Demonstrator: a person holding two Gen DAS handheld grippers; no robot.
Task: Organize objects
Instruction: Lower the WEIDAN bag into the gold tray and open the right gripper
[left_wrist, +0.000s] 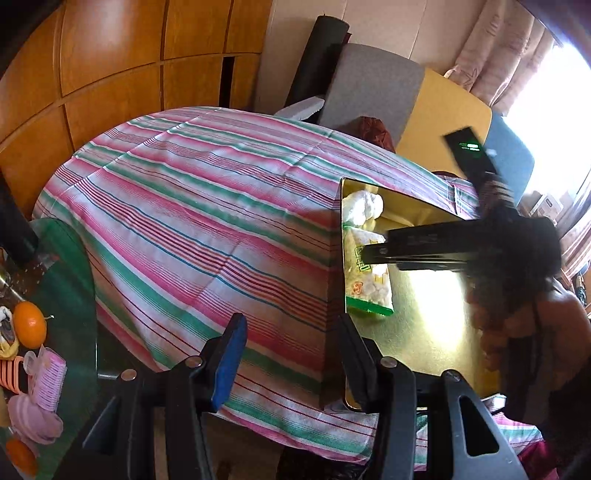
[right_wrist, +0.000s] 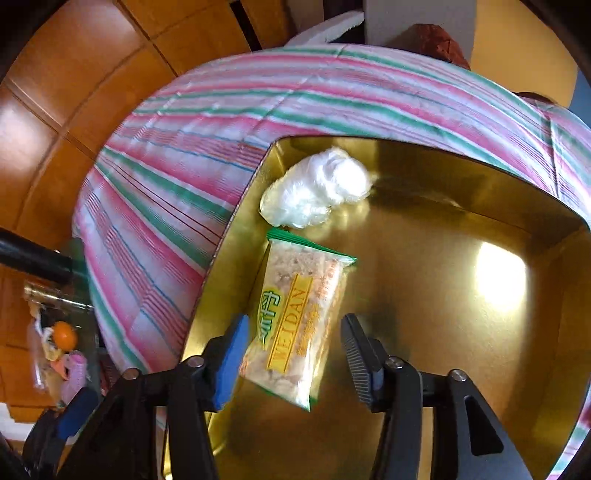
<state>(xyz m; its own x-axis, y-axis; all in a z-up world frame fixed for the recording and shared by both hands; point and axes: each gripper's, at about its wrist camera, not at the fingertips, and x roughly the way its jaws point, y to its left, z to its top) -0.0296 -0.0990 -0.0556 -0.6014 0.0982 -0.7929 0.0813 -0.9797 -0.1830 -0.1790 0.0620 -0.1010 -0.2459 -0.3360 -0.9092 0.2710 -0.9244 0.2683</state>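
Both grippers are black plastic with silver pivot screws. The left gripper (left_wrist: 291, 354) and the right gripper (right_wrist: 295, 354) each carry one blue pad and one ribbed black pad.

Snack packet (right_wrist: 295, 325) in the gold tin: "WEIDAN" in red capitals down a yellow band, right wrist view. Beside the band, a green logo, possibly a Chinese character; not legible. Small orange print along the packet's other edge is too blurred to read.
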